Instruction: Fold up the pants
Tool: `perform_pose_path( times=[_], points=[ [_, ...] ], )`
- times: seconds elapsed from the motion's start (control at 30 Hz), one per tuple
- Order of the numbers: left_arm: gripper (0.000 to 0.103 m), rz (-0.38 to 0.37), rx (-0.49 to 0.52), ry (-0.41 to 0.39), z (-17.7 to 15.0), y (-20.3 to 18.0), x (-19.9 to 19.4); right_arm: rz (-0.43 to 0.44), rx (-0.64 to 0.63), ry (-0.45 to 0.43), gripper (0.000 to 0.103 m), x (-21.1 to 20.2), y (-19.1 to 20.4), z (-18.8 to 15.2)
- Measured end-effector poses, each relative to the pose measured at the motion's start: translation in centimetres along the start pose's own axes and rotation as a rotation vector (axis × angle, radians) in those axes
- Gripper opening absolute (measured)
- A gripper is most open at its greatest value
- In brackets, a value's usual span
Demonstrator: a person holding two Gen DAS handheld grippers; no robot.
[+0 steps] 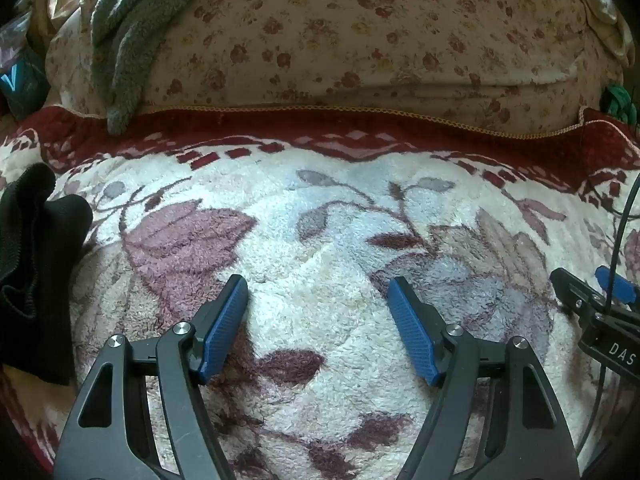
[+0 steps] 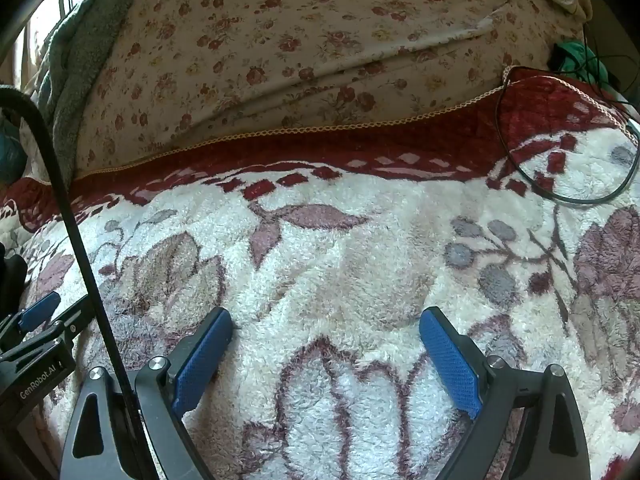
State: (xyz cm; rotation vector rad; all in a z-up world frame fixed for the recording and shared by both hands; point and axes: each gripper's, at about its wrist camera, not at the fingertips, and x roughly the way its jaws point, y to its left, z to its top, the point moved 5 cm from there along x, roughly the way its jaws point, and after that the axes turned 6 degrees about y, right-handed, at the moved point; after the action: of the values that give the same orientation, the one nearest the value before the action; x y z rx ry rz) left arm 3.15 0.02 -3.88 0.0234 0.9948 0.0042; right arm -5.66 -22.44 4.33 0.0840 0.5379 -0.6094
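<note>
While both tools hang over the fleecy floral blanket (image 1: 320, 288), the left tool (image 1: 318, 284) and right tool (image 2: 326, 316) are spread wide, grasping nothing. The black pants (image 1: 36, 264) lie bunched well left of the left tool.

The black pants (image 1: 34, 264) are bunched up in a crumpled heap at the far left edge of the left wrist view, sitting on the fuzzy floral blanket (image 1: 320, 240) well off to the left of its big mauve leaf print. The fabric looks ribbed or knit, with a few deep folds and a rounded lobe poking toward the middle of the blanket, so nothing's laid flat. In the right wrist view only a tiny dark sliver shows at the blanket's left edge, too little to make out.
</note>
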Motion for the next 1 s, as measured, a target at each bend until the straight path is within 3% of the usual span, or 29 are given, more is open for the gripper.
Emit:
perform_pose_path(
  times=[1.0],
  points=[
    [0.073, -0.008, -0.005, 0.000, 0.00, -0.01, 0.01, 0.000, 0.000, 0.001, 0.094, -0.04, 0.06, 0.01]
  ],
)
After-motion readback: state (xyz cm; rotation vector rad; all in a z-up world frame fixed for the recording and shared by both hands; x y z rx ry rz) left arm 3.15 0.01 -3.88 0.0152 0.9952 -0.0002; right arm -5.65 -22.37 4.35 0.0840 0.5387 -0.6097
